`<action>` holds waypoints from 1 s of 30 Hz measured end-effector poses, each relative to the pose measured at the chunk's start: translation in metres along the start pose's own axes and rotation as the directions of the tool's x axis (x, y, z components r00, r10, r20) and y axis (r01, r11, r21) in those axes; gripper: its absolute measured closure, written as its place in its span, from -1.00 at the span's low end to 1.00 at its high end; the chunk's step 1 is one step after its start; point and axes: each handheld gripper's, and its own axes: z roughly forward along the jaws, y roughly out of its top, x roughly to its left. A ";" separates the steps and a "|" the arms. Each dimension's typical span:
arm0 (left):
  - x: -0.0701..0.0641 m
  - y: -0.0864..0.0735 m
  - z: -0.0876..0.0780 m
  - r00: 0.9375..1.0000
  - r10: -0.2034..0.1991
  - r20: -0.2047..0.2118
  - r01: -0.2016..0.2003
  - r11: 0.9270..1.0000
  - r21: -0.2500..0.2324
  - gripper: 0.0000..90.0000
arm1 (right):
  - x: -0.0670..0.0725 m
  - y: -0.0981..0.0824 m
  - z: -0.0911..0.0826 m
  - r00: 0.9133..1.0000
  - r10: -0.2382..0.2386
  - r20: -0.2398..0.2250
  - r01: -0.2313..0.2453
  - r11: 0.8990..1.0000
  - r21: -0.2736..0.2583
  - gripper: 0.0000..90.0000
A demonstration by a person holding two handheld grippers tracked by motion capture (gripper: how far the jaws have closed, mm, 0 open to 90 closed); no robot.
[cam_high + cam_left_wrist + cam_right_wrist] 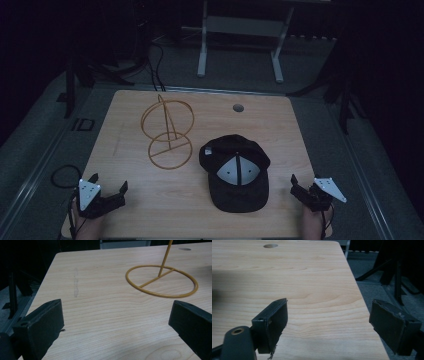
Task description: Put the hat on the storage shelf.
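A black cap (235, 175) with a pale grey front panel lies on the wooden table (165, 210), right of centre, brim toward the near edge. Just left of it stands a gold wire stand (167, 132), a flat ring base (162, 281) with an upright loop on a stem. My left gripper (108, 182) hovers open at the near left corner, with bare wood between its jaws (117, 315). At the near right edge my right gripper (304, 185) is open too, with nothing between its jaws (329, 315).
A round hole (238, 107) is set in the table's far side (271, 245). Beyond the table stands a white-legged frame (240, 45), with cables (155, 65) on the floor. Dark stands flank both sides. A cable loop (62, 176) lies near my left hand.
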 end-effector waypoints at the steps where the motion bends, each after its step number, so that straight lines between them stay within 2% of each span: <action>1: 0.000 0.000 0.000 1.000 0.000 0.000 0.000 1.000 0.000 -0.99 | 0.000 0.000 0.000 1.000 0.004 -0.002 -0.004 1.000 -0.002 -0.67; 10: 0.001 0.000 0.000 1.000 -0.011 -0.003 0.011 1.000 0.002 -0.99 | 0.000 0.001 0.000 1.000 0.000 -0.023 0.000 1.000 0.005 -0.68; 14: 0.000 0.000 0.000 1.000 0.003 0.001 -0.003 1.000 0.003 -0.96 | 0.002 0.015 -0.006 0.996 0.002 -0.093 -0.001 1.000 0.005 -0.70; 15: 0.000 0.000 0.000 1.000 0.004 -0.001 -0.004 1.000 0.002 -0.95 | 0.004 0.020 -0.010 0.992 0.001 -0.127 0.000 1.000 0.003 -0.70; 19: 0.000 0.000 0.000 1.000 -0.006 -0.005 0.006 1.000 0.000 -0.95 | 0.014 0.041 -0.027 0.982 -0.053 -0.183 0.044 0.998 -0.052 -0.72; 23: 0.001 0.000 0.000 1.000 -0.013 -0.001 0.013 1.000 -0.002 -0.95 | 0.024 0.064 -0.038 0.967 -0.055 -0.250 0.036 0.996 -0.078 -0.73; 25: 0.001 0.000 -0.001 1.000 -0.014 -0.009 0.014 1.000 -0.002 -0.95 | 0.030 0.075 -0.042 0.961 -0.070 -0.267 0.050 0.995 -0.081 -0.73; 27: 0.003 0.000 -0.001 0.999 -0.032 -0.016 0.032 0.999 -0.002 -0.95 | 0.035 0.085 -0.044 0.956 -0.100 -0.275 0.077 0.993 -0.090 -0.73; 28: 0.003 0.000 -0.001 0.999 -0.032 -0.016 0.032 0.999 -0.002 -0.95 | 0.035 0.085 -0.044 0.956 -0.100 -0.275 0.077 0.993 -0.090 -0.73; 29: 0.004 0.000 -0.001 0.999 -0.042 -0.019 0.042 0.999 0.003 -0.95 | 0.040 0.095 -0.044 0.950 -0.120 -0.290 0.099 0.991 -0.087 -0.73; 30: 0.004 0.000 -0.001 0.999 -0.042 -0.019 0.042 0.999 0.003 -0.95 | 0.040 0.095 -0.044 0.950 -0.120 -0.290 0.099 0.991 -0.087 -0.73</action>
